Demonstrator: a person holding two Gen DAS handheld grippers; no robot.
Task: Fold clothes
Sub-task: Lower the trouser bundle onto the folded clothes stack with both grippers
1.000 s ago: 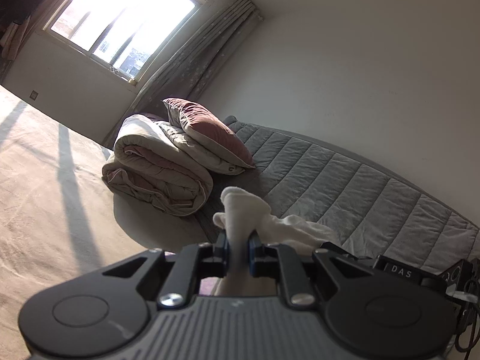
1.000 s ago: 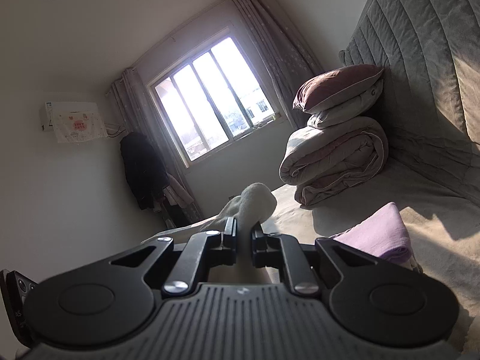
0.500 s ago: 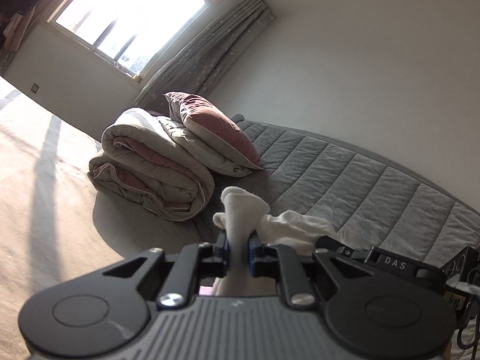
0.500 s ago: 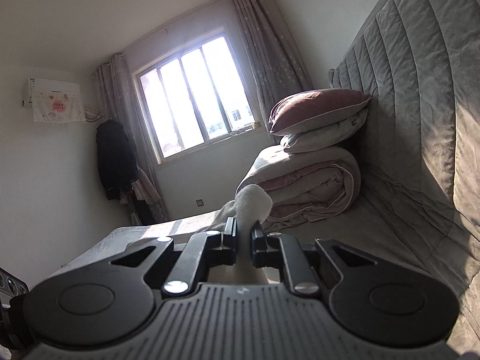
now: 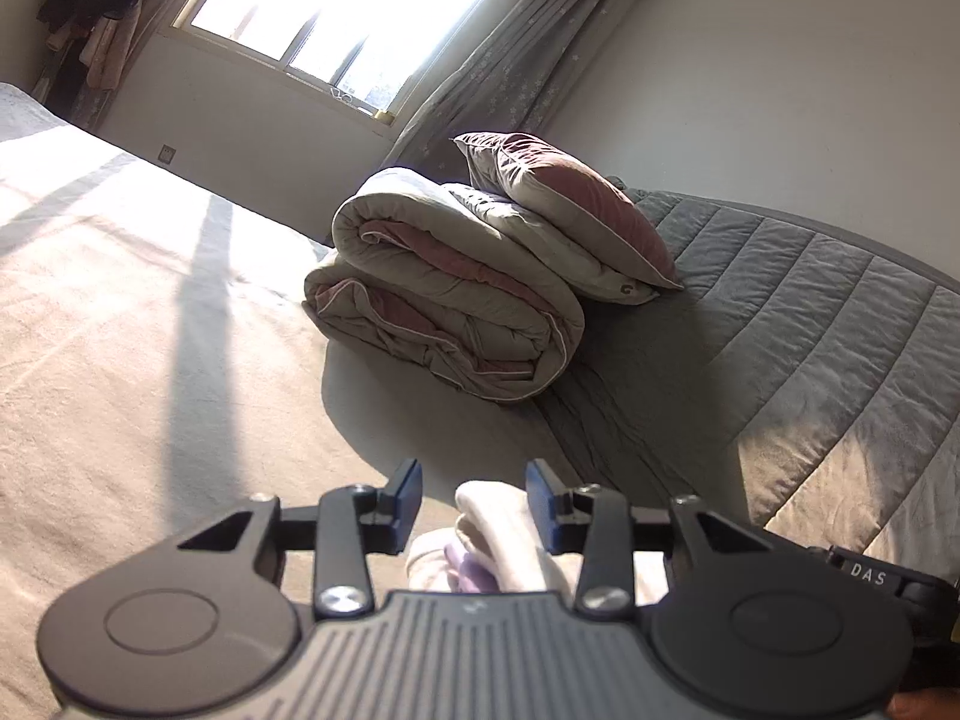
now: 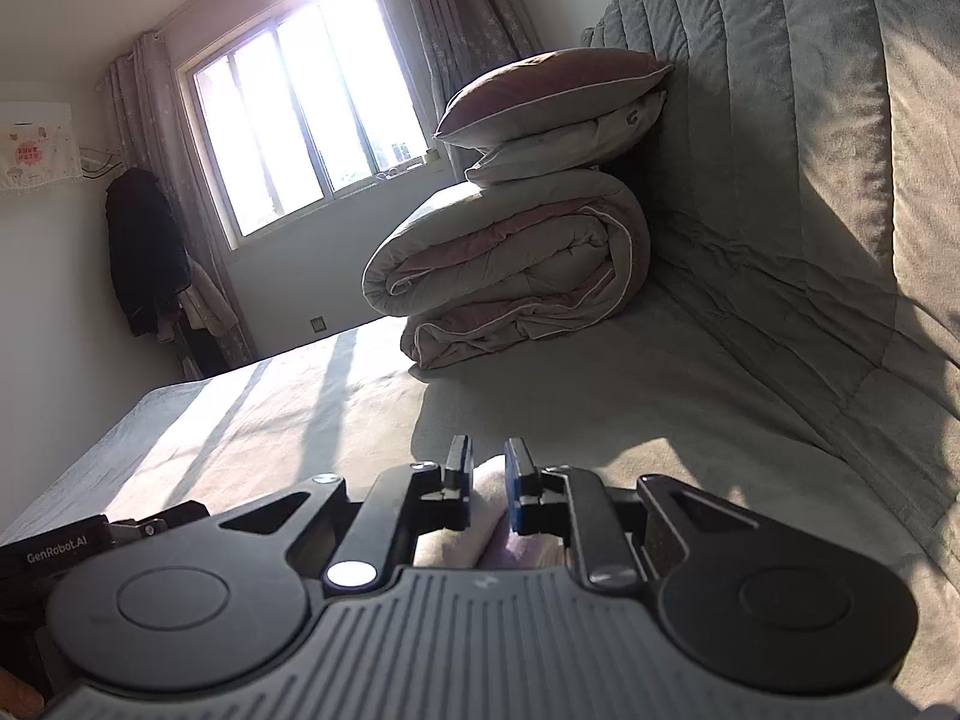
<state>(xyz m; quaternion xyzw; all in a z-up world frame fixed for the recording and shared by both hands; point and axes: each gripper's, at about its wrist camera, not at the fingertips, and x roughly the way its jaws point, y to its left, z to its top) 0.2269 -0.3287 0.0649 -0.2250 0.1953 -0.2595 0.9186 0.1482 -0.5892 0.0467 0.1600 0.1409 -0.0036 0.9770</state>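
Cloth is what I'm watching most closely — a cream garment (image 5: pixel 504 534) lies bunched low on the bed (image 5: pixel 132 324), with a lilac piece (image 5: pixel 465 570) tucked against it. My left gripper (image 5: pixel 474 495) has its jaws spread wide, the cream roll sitting between them but not pinched. My right gripper (image 6: pixel 483 477) shows a narrow gap between its pads; pale fabric (image 6: pixel 489 519) sits in that gap, and I cannot tell whether the pads are pressing it or merely straddling it.

Risk, as I judge it: if the right one does have a pinch and I pull away, the fabric would drag and undo whatever layers lie there. A loose roll like this could also slump open on the soft bedding by itself.

Most of the garment is hidden under both gripper bodies, so I can't say how neatly it is folded, or whether cream and lilac are one item or two. The rolled duvet (image 5: pixel 444 306) and pillow (image 5: pixel 570 210) sit well apart.
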